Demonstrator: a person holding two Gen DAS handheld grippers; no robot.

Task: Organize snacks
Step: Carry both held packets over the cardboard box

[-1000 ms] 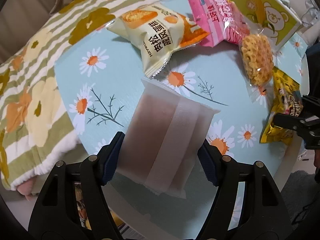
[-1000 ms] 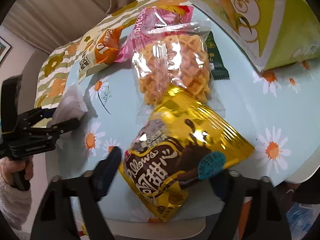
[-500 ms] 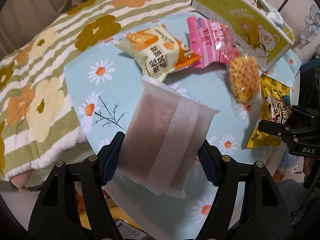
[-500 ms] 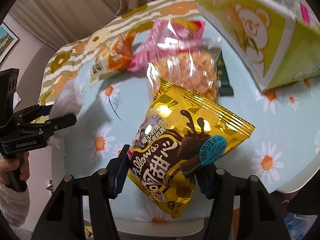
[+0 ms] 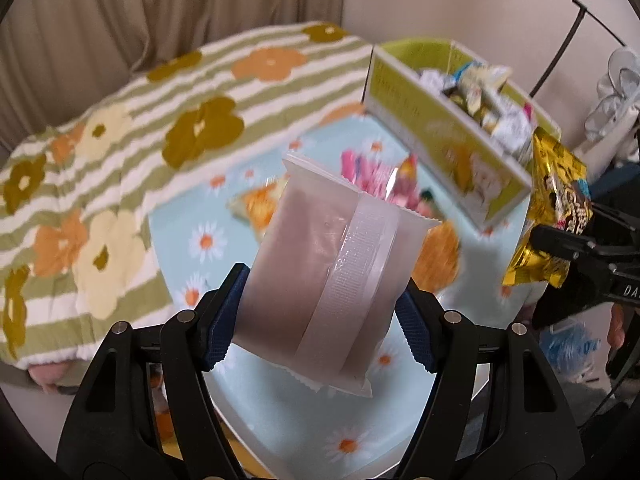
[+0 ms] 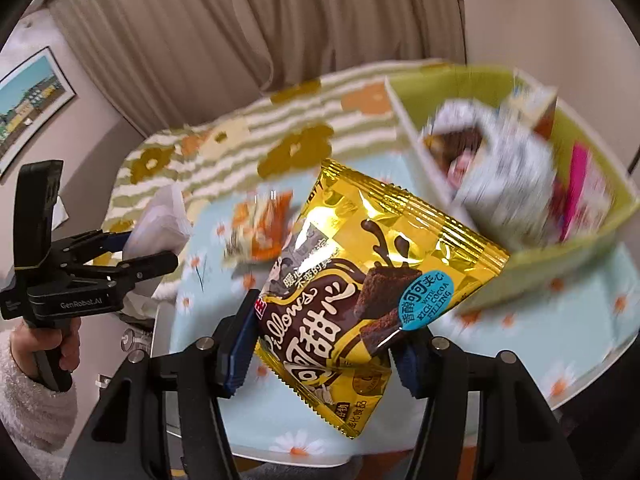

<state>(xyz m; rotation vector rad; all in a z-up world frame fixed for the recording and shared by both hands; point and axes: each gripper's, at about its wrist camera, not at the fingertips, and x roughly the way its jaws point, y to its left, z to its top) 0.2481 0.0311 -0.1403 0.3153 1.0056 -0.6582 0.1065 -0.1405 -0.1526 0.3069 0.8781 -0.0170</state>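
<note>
Frosted white, the snack packet (image 5: pixel 320 280) is clamped between the jaws of the left gripper (image 5: pixel 320 320), lifted above the daisy-printed worktop (image 5: pixel 192 216). The right gripper (image 6: pixel 324 344), whose jaws have just been closing, grips the gold cocoa pillow bag (image 6: pixel 360 280), also in the air, near the green box (image 6: pixel 560 252) holding other snacks.

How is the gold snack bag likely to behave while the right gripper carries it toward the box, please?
The gold bag is probably light: the right gripper holds it by the lower part alone and it stands up without drooping. Its glossy foil looks slippery, so it might slide between the pads. It seems puffy and crinkly, so a hard squeeze could crush what is inside.
</note>
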